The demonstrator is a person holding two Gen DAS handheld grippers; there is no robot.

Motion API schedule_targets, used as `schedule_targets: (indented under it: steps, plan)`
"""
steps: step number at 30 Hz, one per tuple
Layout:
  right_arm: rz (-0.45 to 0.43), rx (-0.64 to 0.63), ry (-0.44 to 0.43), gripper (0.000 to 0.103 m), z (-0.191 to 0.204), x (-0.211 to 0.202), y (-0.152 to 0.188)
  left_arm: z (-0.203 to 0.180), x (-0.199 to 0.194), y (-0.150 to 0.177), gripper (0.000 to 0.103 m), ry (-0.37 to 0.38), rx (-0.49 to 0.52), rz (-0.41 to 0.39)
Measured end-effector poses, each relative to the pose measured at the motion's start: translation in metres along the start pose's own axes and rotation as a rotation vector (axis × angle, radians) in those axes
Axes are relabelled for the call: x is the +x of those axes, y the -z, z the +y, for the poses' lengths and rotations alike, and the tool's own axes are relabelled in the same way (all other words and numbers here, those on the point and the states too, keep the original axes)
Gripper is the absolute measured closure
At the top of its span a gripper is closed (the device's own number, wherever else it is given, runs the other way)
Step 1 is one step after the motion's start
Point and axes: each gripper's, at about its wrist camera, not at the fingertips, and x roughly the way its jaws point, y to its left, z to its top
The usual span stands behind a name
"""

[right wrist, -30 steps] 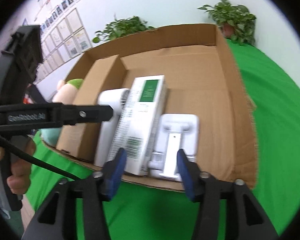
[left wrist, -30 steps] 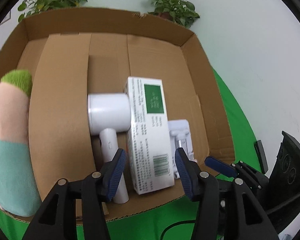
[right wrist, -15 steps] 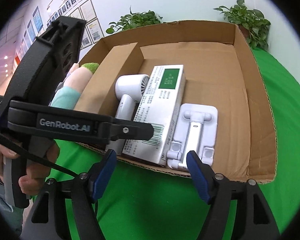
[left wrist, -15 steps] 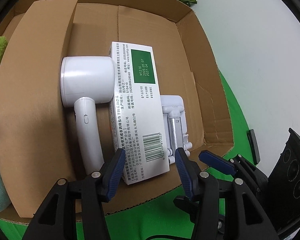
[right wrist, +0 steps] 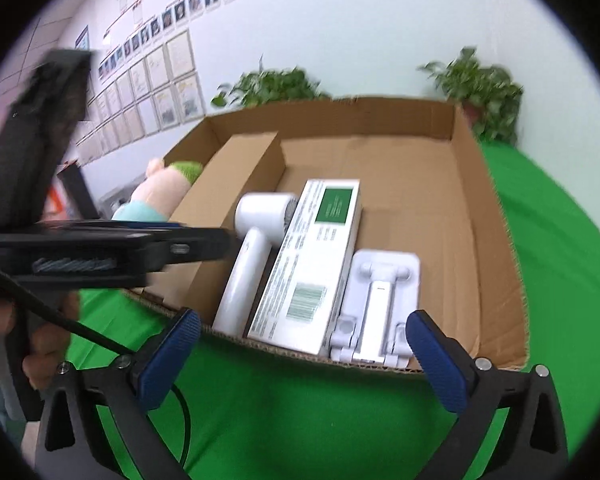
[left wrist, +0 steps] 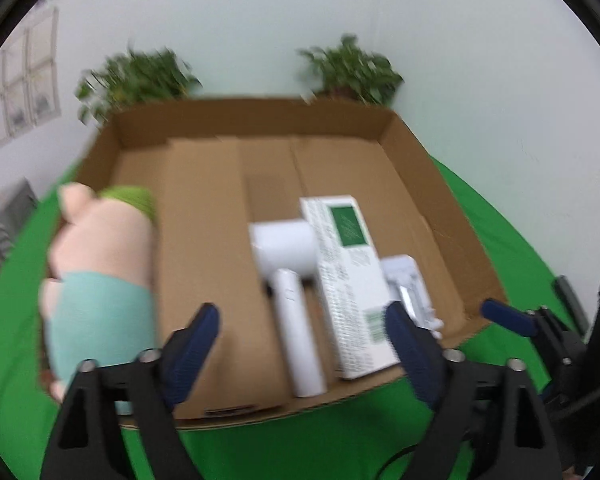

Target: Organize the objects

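An open cardboard box [left wrist: 260, 108] [right wrist: 496, 208] lies on green cloth. Inside, side by side, are a white hair dryer [left wrist: 284, 248] [right wrist: 260, 216], a white carton with a green label [left wrist: 348, 264] [right wrist: 316, 256] and a white folding stand [left wrist: 408, 280] [right wrist: 380, 288]. A pink plush toy in teal [left wrist: 104, 264] [right wrist: 160, 192] lies left of a raised cardboard flap [left wrist: 204, 240]. My left gripper [left wrist: 300, 320] hovers before the box's near edge, jaws opening, nothing between them. My right gripper [right wrist: 304, 322] is beside it, jaws also opening and empty.
Two potted plants [left wrist: 352, 68] [left wrist: 136, 76] stand behind the box against the wall. Framed pictures [right wrist: 160, 80] cover the left wall. Green cloth [right wrist: 300, 400] spreads in front and to the right. A person's hand [right wrist: 44, 356] holds the left gripper's handle.
Both grippers' jaws have spread much wider. The left gripper has pulled back and swung left from the carton, bringing the plush toy into view. The right gripper drew back a little.
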Motion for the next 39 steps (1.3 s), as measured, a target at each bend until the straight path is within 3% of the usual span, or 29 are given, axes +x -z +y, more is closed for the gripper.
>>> schedule_targets:
  steps: [1,4,8,11,16,21,39]
  plan:
    - [-0.011,0.002,0.013,0.000,0.001,0.000,0.000,0.003,-0.005,0.004,0.002,-0.030,-0.001,-0.029]
    - [-0.069,0.010,0.062,0.000,0.008,-0.001,0.002,0.016,-0.012,0.021,0.001,-0.113,-0.031,-0.096]
    - [-0.100,0.027,0.150,0.000,0.014,0.008,0.007,0.027,-0.003,0.039,0.001,-0.191,-0.048,-0.109]
    - [-0.114,0.030,0.204,0.000,0.017,0.013,0.012,0.026,0.002,0.049,0.001,-0.258,0.009,-0.136]
    - [-0.113,0.007,0.230,0.001,0.022,0.018,0.017,0.018,0.018,0.054,0.001,-0.325,0.024,-0.163]
    - [-0.083,0.014,0.242,0.000,0.021,0.025,0.022,0.014,0.024,0.061,0.000,-0.359,0.044,-0.202]
    - [-0.069,0.009,0.265,0.000,0.023,0.027,0.023,0.016,0.031,0.059,0.000,-0.368,0.039,-0.186]
